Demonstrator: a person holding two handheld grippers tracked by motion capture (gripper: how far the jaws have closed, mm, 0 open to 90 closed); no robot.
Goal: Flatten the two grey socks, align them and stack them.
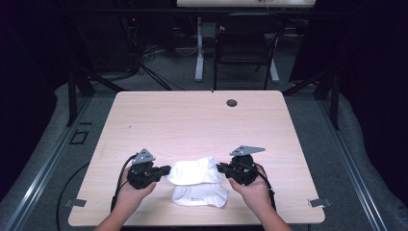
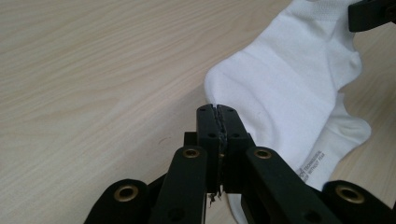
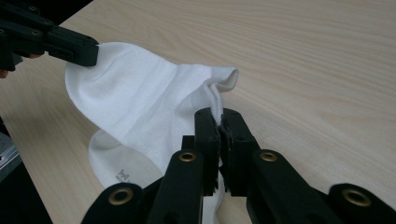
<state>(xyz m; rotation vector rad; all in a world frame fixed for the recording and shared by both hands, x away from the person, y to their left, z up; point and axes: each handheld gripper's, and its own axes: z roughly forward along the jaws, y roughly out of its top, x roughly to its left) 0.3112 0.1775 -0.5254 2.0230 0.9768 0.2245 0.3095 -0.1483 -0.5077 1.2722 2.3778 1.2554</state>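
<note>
Here I have the left gripper pinching one end of the upper white sock and the right gripper pinching its other end, stretching it just above the second sock, which lies flat on the table near its front edge.

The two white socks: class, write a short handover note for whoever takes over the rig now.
Left tool: shut on the upper sock at its toe end.
Right tool: shut on the same sock's cuff end.
Upper sock hangs stretched between both tools, over the lower sock, which lies flat on the table.
Done: one sock gripped at both ends.
Left: probably lay it on the lower sock and pair them.
</note>
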